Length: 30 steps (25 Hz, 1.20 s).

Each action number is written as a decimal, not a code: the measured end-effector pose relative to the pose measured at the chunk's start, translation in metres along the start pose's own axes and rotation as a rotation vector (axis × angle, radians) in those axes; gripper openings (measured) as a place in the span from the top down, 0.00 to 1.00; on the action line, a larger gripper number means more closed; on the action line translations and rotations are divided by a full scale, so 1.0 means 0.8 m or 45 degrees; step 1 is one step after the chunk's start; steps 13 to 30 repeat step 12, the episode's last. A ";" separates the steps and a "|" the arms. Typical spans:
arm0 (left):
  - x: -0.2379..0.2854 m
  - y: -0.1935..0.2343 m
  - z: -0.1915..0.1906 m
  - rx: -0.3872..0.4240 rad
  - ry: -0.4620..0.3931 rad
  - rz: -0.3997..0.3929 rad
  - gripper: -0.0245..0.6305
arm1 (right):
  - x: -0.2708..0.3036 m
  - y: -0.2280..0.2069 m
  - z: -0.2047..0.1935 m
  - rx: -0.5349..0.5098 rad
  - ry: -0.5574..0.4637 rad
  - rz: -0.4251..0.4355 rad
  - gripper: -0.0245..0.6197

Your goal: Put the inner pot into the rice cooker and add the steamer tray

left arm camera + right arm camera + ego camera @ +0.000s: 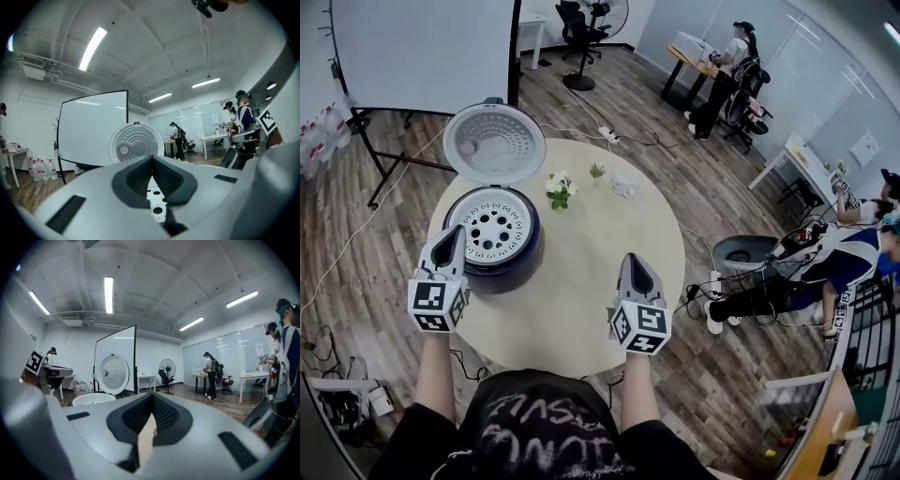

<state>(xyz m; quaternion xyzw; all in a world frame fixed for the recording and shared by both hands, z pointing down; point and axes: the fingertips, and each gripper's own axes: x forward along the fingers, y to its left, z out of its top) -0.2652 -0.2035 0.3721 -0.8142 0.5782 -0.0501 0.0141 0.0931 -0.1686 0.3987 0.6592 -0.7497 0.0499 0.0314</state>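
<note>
The dark rice cooker (pixel 508 269) stands on the left of the round table with its lid (pixel 494 142) swung up behind it. A white perforated steamer tray (pixel 496 225) sits in its top; the inner pot is hidden under it. My left gripper (pixel 450 242) is shut and empty, its tip at the cooker's near-left rim. My right gripper (pixel 633 270) is shut and empty over the table's right part, well apart from the cooker. In the left gripper view the tray (pixel 157 199) shows below the closed jaws and the lid (pixel 135 144) beyond. The right gripper view shows the tray (pixel 93 400) and lid (pixel 112 373) far left.
The round beige table (pixel 581 300) also carries a small white-flowered plant (pixel 559 190), a tiny green plant (pixel 597 172) and a clear cup (pixel 623 187) near its far edge. A whiteboard on a stand (pixel 422 56) is behind the cooker. People sit and stand at the right.
</note>
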 end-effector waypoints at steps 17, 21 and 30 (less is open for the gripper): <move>-0.006 0.005 -0.001 -0.015 0.000 0.026 0.94 | -0.001 -0.003 -0.004 -0.020 0.018 0.003 0.96; -0.006 0.005 -0.001 -0.015 0.000 0.026 0.94 | -0.001 -0.003 -0.004 -0.020 0.018 0.003 0.96; -0.006 0.005 -0.001 -0.015 0.000 0.026 0.94 | -0.001 -0.003 -0.004 -0.020 0.018 0.003 0.96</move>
